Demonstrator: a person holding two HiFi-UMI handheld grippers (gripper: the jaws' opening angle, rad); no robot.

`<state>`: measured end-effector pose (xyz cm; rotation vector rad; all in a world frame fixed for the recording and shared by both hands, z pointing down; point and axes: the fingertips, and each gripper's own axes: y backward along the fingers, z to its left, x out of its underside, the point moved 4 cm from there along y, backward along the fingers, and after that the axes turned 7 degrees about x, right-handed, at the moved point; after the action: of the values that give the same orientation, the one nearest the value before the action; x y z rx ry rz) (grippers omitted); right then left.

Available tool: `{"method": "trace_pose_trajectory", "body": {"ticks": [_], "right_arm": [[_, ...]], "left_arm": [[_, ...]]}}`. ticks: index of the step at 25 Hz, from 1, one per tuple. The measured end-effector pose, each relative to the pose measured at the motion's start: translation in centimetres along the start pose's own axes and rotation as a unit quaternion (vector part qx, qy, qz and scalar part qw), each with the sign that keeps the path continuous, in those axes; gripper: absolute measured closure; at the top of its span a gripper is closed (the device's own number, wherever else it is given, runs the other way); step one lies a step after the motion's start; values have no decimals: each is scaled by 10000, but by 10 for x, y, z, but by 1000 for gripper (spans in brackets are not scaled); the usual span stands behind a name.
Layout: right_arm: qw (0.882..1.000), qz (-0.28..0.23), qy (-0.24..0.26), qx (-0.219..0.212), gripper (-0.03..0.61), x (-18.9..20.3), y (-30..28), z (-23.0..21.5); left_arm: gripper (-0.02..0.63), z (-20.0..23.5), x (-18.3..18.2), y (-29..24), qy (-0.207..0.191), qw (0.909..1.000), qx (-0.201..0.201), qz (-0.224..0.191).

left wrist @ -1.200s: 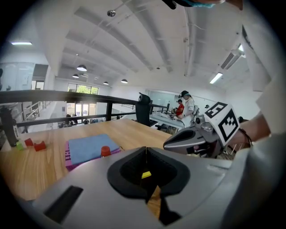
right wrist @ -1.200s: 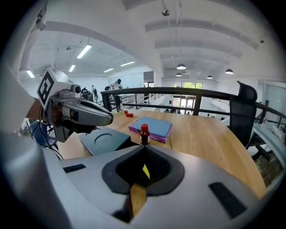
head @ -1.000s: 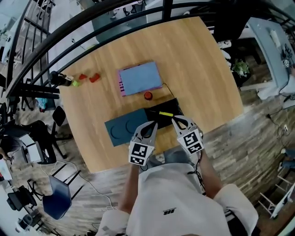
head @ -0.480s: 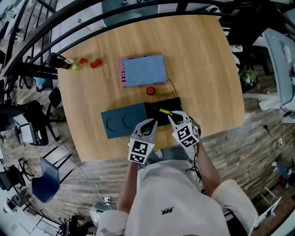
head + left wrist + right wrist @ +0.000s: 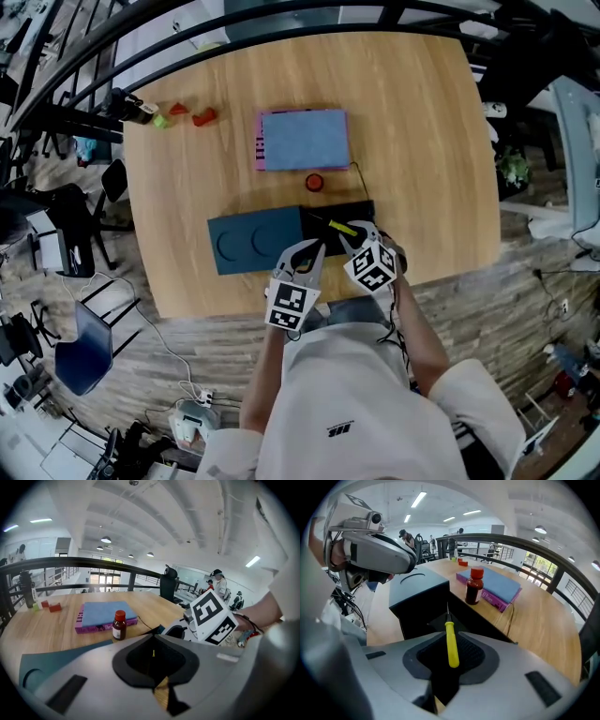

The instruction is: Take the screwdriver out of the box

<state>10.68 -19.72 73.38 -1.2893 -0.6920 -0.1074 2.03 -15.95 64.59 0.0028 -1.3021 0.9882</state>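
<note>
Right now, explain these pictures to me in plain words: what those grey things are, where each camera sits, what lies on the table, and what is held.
No robot here: a person holds a two-jaw tool in each hand. The top-down picture comes from a camera on the person's head; it shows the left tool and right tool over a wooden table. The other two come from cameras riding on each tool, looking along its jaws. On the table lie a blue book, a red-capped bottle, small coloured blocks, a blue-grey lid and an open black box with a yellow screwdriver inside. Nothing is held: the left tool's jaws are together and empty; the right tool's jaws have just been opening, the screwdriver's handle showing in their gap, ungripped.
</note>
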Motion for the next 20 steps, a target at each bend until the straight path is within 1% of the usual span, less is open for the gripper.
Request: {"method": "trace_pose_trajectory", "body": {"ticks": [2, 5, 8, 10, 15, 20], "right_arm": [[9999, 143, 71, -60, 506, 1, -3, 2], [9993, 324, 164, -110, 476, 3, -5, 6], [9982, 488, 341, -49, 465, 1, -8, 6], [9977, 526, 423, -10, 465, -3, -11, 6], [9964, 710, 451, -51, 465, -3, -21, 9], [9921, 1079, 644, 19, 465, 2, -29, 12]], "left_arm": [[598, 0, 0, 0, 5, 10000, -19, -8], [598, -1, -1, 0, 25, 10000, -10, -23], [598, -1, -1, 1, 26, 10000, 31, -26], [598, 0, -1, 2, 15, 10000, 56, -21], [598, 0, -2, 6, -11, 10000, 87, -46], [598, 1, -2, 14, -10, 9999, 96, -113]]}}
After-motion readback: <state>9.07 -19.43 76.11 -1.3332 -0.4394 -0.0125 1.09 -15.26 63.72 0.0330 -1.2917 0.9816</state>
